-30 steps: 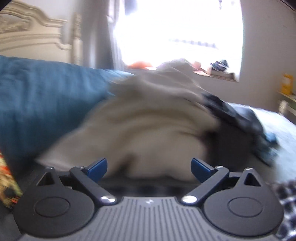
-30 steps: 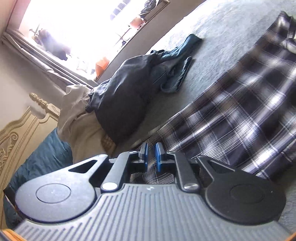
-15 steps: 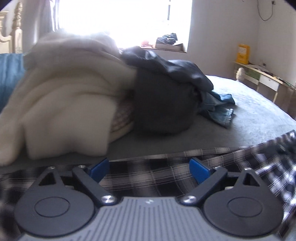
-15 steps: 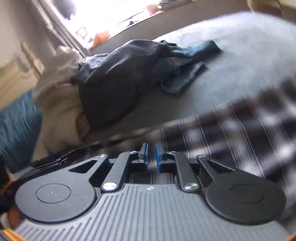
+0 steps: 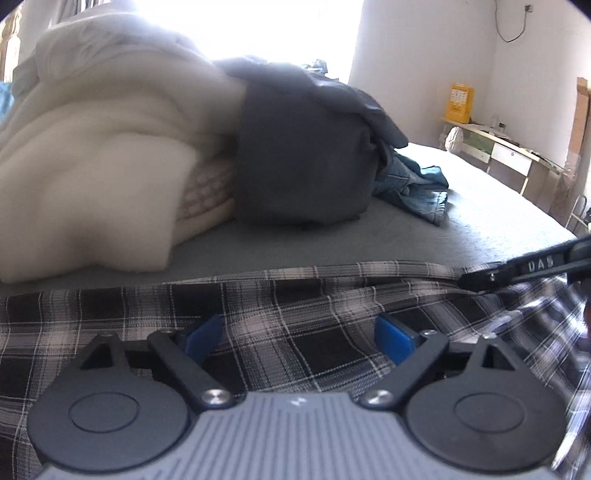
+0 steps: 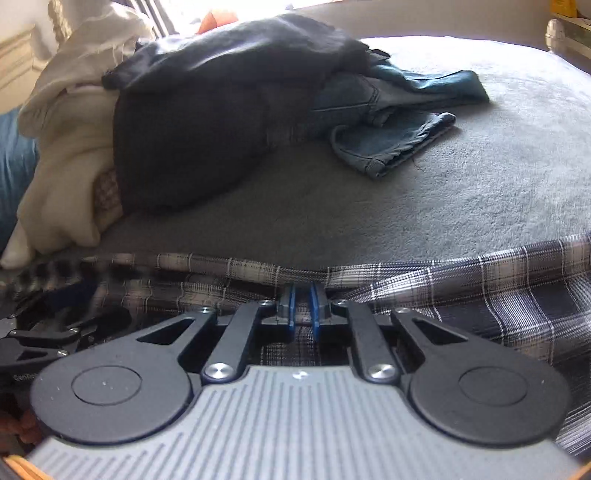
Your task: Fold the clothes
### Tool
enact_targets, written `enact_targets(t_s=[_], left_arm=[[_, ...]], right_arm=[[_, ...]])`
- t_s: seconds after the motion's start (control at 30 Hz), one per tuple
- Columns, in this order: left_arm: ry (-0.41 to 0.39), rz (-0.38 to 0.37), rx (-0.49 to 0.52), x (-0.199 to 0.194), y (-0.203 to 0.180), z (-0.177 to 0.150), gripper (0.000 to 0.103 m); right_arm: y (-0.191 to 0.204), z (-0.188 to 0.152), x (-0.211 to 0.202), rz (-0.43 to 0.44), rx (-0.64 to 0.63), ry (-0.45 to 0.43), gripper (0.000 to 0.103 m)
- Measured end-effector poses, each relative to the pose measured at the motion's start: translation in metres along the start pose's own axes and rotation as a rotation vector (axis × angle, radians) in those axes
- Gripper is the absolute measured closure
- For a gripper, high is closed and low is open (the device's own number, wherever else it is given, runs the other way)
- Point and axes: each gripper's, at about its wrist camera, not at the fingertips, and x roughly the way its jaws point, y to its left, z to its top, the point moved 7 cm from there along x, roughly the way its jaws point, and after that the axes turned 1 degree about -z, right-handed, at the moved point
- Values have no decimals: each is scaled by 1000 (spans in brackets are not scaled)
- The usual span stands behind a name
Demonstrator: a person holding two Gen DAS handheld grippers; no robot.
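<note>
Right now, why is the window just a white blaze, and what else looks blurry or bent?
Left wrist view: the window is blown out, glaring over the cream garment; the walls bow from fisheye. Right wrist view: the plaid shirt smears at its left edge, and the bed bulges like a dome.

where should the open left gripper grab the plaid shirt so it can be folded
Probably the far folded edge of the plaid shirt, from above and the near side, jaws across the hem. That edge lies flat and straight on the bed; the right gripper already pinches it, while the left gripper hovers open just short.
</note>
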Motion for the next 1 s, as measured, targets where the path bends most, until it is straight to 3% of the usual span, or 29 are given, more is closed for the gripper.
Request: enact_targets(t_s=[0.13,0.23,0.33,0.43,0.5,0.57,0.67,0.8,1.0], left_arm=[[-12,-16,-22,-1,2,1,10],[-17,-22,-30,-2,3,1,10],[-22,-26,-35,-2,4,2,10],[-23,-27,-34,-2,4,2,10],[-22,-29,-30,-2,3,1,9],[-22,-27,-27,-1,3,1,8],[-22,-19,-29,-2,3,2,8],[-19,18,-44,-2,7,3,8],[-9,48,-24,0,6,2,8]], right_arm=[[17,10,-2,-10,-176,14,91],[29,15,2,-18,-354,17,70],[36,19,13,-19,-473,56,67],[37,22,21,18,-510,114,66],[38,23,23,46,-517,149,68],[40,23,22,70,-534,176,85],[44,23,20,51,-589,174,100],[47,34,16,3,-590,83,101],[40,29,43,-46,-599,39,101]])
